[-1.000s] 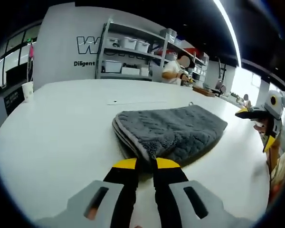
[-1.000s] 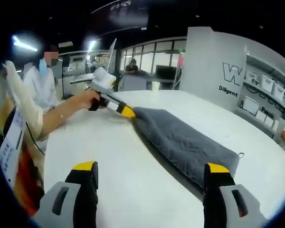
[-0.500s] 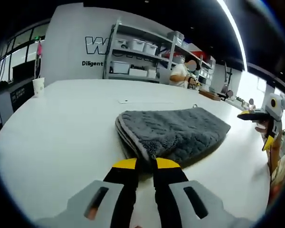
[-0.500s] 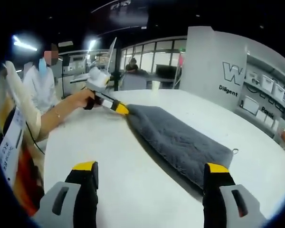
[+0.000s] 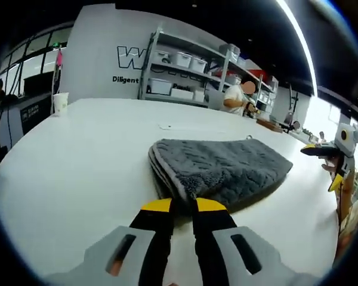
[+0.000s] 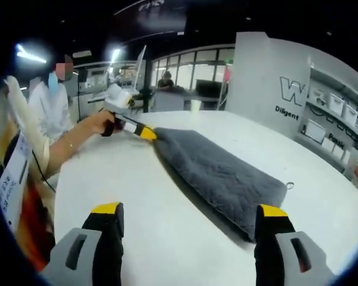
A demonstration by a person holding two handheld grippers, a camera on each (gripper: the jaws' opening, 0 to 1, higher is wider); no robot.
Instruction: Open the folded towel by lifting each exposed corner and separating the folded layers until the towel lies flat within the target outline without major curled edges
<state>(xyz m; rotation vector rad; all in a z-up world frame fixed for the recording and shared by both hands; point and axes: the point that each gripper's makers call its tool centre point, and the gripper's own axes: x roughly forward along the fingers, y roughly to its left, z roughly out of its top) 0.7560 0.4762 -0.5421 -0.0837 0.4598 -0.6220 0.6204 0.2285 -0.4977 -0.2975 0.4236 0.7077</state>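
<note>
A grey quilted towel (image 5: 224,167) lies folded in layers on the white table (image 5: 77,173). My left gripper (image 5: 184,205) is shut on the towel's near corner, its yellow-tipped jaws pressed together over the cloth. In the right gripper view the towel (image 6: 218,173) runs from that left gripper (image 6: 145,132), held in a person's hand, to a small hanging loop (image 6: 290,185) at its near end. My right gripper (image 6: 190,214) stands open above the table, jaws wide apart and holding nothing, the towel's near end just beyond its right jaw. It also shows from the left as the right gripper (image 5: 337,152).
A paper cup (image 5: 61,103) stands at the table's far left edge. Shelves with white bins (image 5: 179,71) line the back wall, with a person (image 5: 238,96) beside them. A faint mark (image 5: 164,126) lies on the table beyond the towel. Bare tabletop surrounds the towel.
The left gripper has drawn the towel by its corner away from the right gripper; the loop end slid along the table. The right gripper stays open and still.
</note>
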